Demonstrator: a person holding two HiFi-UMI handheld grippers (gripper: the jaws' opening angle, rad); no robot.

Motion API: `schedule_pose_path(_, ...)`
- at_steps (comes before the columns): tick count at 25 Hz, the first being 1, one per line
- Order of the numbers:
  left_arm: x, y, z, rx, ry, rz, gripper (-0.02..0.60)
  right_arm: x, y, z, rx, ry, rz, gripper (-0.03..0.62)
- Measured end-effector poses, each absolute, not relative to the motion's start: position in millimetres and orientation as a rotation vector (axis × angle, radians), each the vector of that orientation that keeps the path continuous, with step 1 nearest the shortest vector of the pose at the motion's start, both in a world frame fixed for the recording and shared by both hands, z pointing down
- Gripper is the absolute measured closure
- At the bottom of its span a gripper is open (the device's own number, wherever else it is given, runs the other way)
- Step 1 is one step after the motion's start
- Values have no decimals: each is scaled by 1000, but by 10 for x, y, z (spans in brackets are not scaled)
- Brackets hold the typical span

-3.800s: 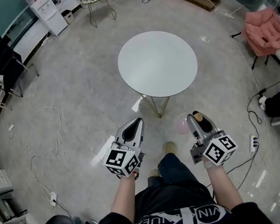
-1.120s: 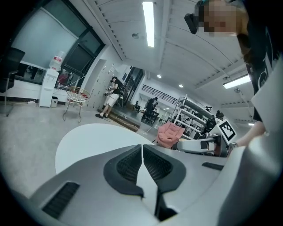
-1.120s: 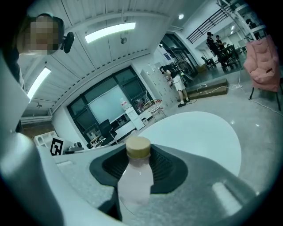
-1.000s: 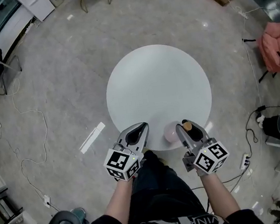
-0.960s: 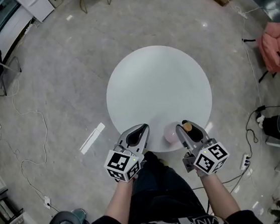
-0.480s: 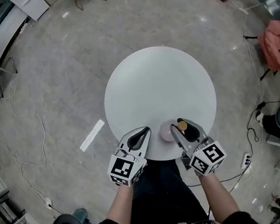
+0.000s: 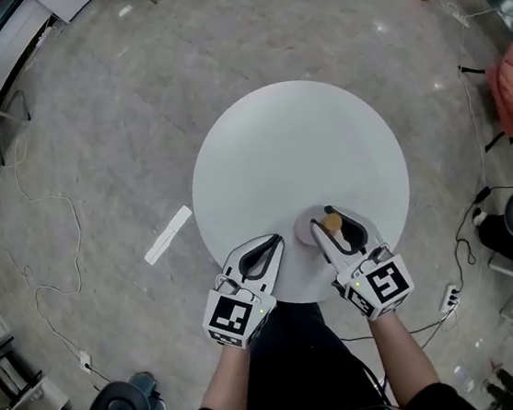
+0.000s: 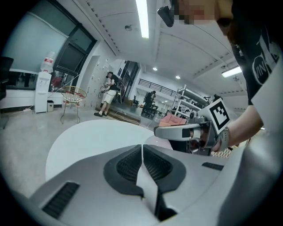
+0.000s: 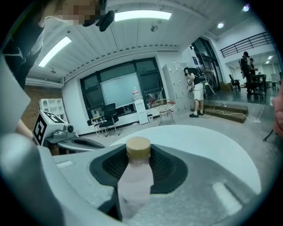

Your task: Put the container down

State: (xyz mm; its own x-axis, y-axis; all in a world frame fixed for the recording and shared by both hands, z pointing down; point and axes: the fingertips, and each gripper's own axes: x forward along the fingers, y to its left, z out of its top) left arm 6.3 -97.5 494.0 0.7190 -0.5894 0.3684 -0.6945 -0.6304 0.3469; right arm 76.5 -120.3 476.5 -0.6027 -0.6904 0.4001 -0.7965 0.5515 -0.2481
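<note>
Right tongs (image 7: 326, 218) clenched on tan-capped container (image 9: 136, 176), left tongs (image 7: 274, 241) closed empty, both tilted down over table (image 7: 296, 148) edge

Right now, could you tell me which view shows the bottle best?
The right gripper view: the bottle sits in the middle, tan cap up, pale pink body clamped between the right gripper's jaws. The head view shows only its cap and a sliver of pink from above; the left gripper view hardly shows it.
</note>
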Motion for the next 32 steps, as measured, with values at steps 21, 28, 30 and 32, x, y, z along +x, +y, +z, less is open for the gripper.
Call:
schedule_pose_path(21,-94,-1115,5063,2420,-1049,266,566,668,-1559,4921,1233,-2517,416,457)
schedule_pose_path(28,-100,-1138,5063,2411,-1048,258,566,651,-1599,4942,1211,-2503,340,457)
schedule_pose_path(30,-99,-1127,5074,2402,-1053,250,566,653,-1578,4978,1184,-2479,313,457)
schedule_pose_path(32,-97,-1111,5073,2392,-1060,242,566,649,-1572,4979,1177,-2488,294,457)
